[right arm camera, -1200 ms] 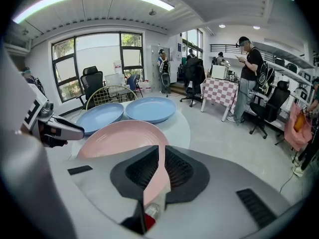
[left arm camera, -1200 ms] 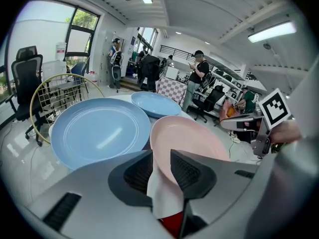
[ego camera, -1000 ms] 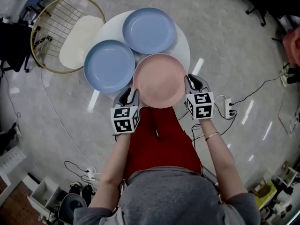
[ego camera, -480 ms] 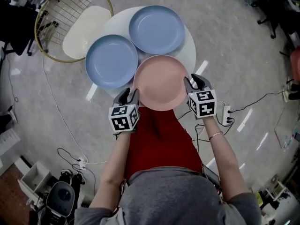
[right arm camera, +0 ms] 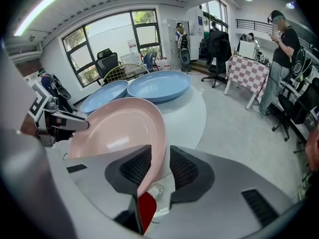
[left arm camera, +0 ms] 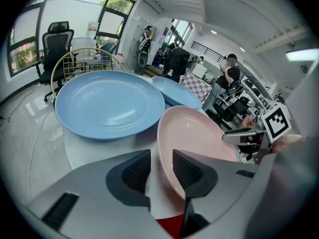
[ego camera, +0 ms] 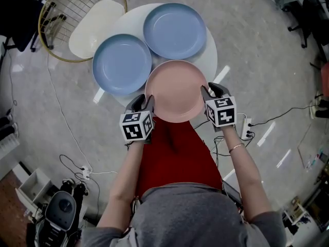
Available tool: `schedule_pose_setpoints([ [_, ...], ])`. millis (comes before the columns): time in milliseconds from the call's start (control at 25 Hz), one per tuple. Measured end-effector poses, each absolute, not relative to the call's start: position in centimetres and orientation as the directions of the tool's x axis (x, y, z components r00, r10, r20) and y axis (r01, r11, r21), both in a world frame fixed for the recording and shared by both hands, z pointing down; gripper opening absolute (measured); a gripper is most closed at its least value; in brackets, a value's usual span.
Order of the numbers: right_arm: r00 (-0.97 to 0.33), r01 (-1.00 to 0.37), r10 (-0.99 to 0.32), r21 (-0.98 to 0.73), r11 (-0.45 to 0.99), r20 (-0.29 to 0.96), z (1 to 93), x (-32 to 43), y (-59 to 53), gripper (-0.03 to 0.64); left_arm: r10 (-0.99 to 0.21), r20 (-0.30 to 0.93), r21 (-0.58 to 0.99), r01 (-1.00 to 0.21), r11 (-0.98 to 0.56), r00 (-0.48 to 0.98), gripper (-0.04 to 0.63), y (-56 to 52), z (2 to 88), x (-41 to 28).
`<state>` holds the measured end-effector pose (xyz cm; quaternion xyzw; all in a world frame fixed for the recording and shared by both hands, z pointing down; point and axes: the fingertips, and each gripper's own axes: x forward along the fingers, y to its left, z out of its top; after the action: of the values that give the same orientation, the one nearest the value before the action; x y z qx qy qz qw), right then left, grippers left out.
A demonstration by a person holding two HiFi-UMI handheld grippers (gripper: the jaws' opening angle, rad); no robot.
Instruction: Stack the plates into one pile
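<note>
A pink plate (ego camera: 176, 90) lies at the near edge of the round white table (ego camera: 208, 60) and hangs partly over it. Two blue plates (ego camera: 122, 64) (ego camera: 175, 31) lie side by side behind it. My left gripper (ego camera: 143, 103) is at the pink plate's left rim. In the left gripper view its jaws (left arm camera: 160, 164) stand wide and are closing slightly, with the rim (left arm camera: 194, 133) between them and not pressed. My right gripper (ego camera: 212, 91) is at the right rim. Its jaws (right arm camera: 159, 166) are opening, and the pink rim (right arm camera: 119, 128) stands loose in the gap.
A gold wire-backed chair (ego camera: 67, 14) with a cream seat (ego camera: 95, 27) stands at the table's far left. Cables and a power strip (ego camera: 247, 125) lie on the floor to the right. Office chairs and people stand farther off in the room.
The pink plate and both grippers keep their places at the table's near edge. Only the head camera has shifted a little.
</note>
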<state>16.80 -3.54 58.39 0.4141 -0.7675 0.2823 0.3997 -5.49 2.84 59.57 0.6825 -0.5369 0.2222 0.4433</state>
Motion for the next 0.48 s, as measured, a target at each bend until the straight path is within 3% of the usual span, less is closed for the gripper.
schedule_pose_setpoints([
  [280,-0.319,-0.847,-0.357,-0.095,0.523,0.878,59.5,16.6,-3.5,0.101,-0.511,0.800,0.355,-0.935,-0.021,0.315,0.123,2.2,60.0,-5.1],
  [480,-0.309,-0.843,-0.349,-0.084,0.531,0.885,59.7,16.7,-3.6,0.080,-0.502,0.815,0.336,-0.942,0.002,0.290,0.066,1.8,60.4,-5.4],
])
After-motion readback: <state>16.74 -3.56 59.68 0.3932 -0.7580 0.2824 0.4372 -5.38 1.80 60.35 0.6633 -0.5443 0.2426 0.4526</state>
